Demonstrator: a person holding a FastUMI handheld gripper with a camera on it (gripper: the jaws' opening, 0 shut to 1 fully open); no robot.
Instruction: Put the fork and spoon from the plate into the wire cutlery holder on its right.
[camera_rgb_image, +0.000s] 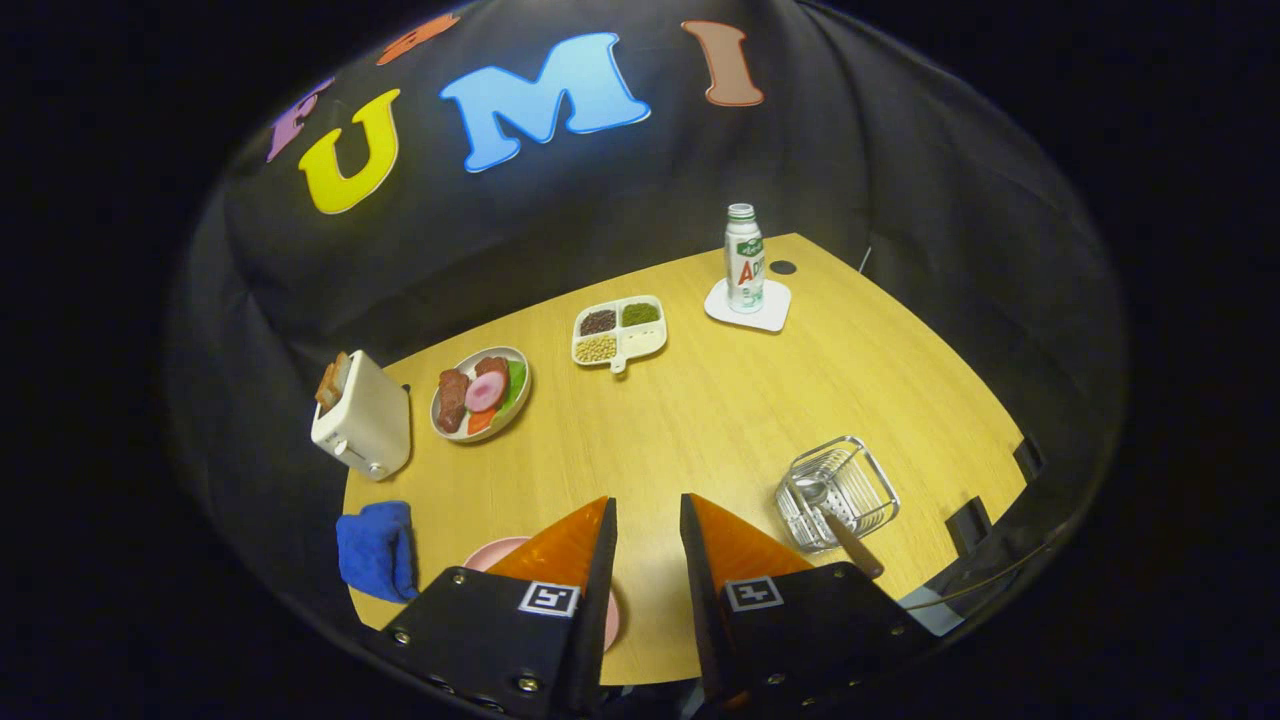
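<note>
Leaning spoon (838, 524) in holder (838, 492); tool (647, 522) parted.

The single camera rides on the gripper (647, 520) and looks forward and steeply down along its two parted fingers, from well above the surface (720, 420). Its wide fisheye takes in nearly the whole surface, from the near edge beneath the fingers to the far edge and the cloth wall beyond.

Claw (648, 520) black housings, square tags, screws
</note>
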